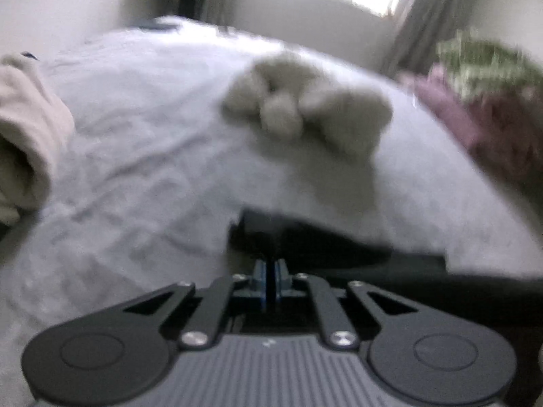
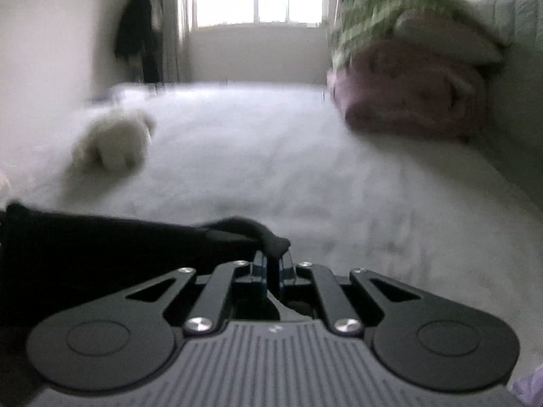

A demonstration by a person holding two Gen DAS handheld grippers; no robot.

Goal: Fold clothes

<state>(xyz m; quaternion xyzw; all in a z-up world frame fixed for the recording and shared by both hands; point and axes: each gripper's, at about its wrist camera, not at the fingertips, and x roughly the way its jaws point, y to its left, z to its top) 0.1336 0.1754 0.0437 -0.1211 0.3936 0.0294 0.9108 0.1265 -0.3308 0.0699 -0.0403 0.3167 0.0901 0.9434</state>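
A black garment (image 1: 339, 247) stretches over the white bed sheet (image 1: 142, 156), blurred by motion. My left gripper (image 1: 270, 268) is shut on the black garment's left edge, the cloth running off to the right. In the right wrist view the same black garment (image 2: 101, 247) spreads to the left, and my right gripper (image 2: 273, 261) is shut on a bunched corner of it that pokes up between the blue pads (image 2: 286, 273). Both grippers sit low over the bed.
A beige plush toy (image 1: 305, 108) (image 2: 112, 142) lies on the sheet beyond the garment. A cream garment (image 1: 23, 129) sits at the left edge. A pink folded blanket (image 2: 414, 98) with a green patterned pillow (image 2: 400, 10) stands at the right, by a window.
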